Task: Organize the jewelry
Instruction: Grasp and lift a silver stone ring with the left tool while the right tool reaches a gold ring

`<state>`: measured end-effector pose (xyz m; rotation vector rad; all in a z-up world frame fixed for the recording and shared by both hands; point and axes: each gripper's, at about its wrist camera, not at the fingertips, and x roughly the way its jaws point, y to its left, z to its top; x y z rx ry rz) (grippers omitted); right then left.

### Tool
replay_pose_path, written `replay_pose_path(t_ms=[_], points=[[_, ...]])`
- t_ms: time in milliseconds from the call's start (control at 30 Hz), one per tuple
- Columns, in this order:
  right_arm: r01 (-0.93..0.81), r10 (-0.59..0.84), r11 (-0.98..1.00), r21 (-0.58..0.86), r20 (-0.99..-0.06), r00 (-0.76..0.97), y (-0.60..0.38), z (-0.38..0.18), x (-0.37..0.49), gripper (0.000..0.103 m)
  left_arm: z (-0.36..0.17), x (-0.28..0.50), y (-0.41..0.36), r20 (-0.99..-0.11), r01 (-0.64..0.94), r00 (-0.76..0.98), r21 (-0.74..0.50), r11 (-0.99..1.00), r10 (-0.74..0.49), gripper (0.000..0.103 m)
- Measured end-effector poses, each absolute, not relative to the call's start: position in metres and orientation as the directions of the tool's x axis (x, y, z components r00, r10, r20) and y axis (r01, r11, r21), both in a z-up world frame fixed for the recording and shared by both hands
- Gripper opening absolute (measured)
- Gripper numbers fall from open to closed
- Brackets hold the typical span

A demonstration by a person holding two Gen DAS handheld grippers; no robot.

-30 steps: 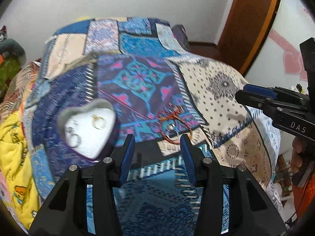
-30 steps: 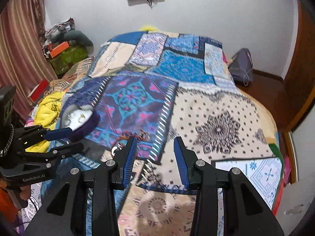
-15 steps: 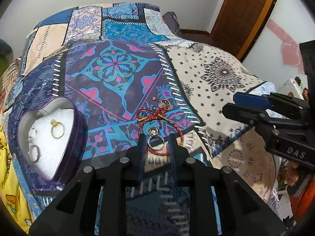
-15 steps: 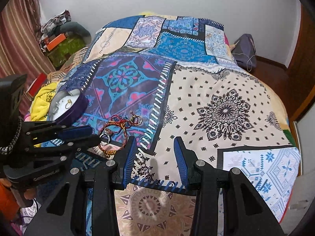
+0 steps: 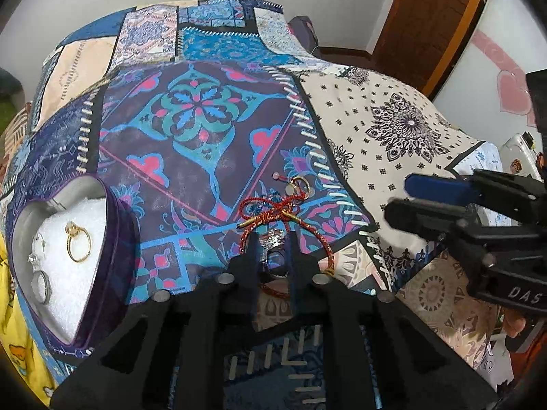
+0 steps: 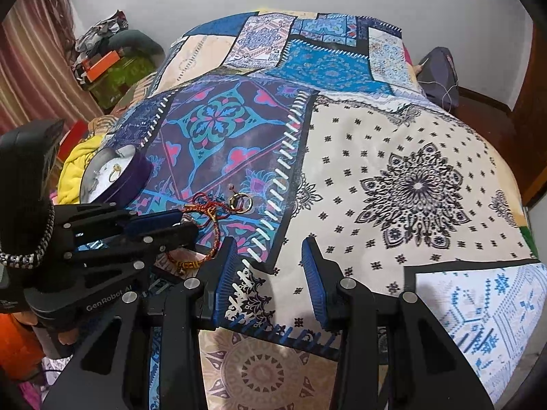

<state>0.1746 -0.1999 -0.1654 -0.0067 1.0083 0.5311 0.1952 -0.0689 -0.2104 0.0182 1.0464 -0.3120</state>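
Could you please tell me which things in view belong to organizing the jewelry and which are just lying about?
Part of the job:
- heart-shaped box with a gold ring inside
- silver ring between the left gripper's pads
- red cord bracelet
- gold hoop on the bedspread

Lying about:
- yellow cloth
- dark bag
- orange box
- right gripper, open and empty
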Motion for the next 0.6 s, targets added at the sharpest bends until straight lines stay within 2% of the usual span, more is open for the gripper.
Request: replay_pose_path(t_ms=[400,600], points=[[-0.491,0.485,0.823,0.286,-0.803,0.346,-0.172,-0.17,0.17,0.036,-0.177,0.173,-0.039,-0.814,0.241,0.506,-0.184,0.953,-0.285,0.012],[-0.545,0.494,0.791,0.278,-0.816,0.301,-0.145,-0.179,0.168,0.036,-0.173,0.161,-0.024,-0.814,0.22,0.518,-0.173,0.96,-0.265,0.012]])
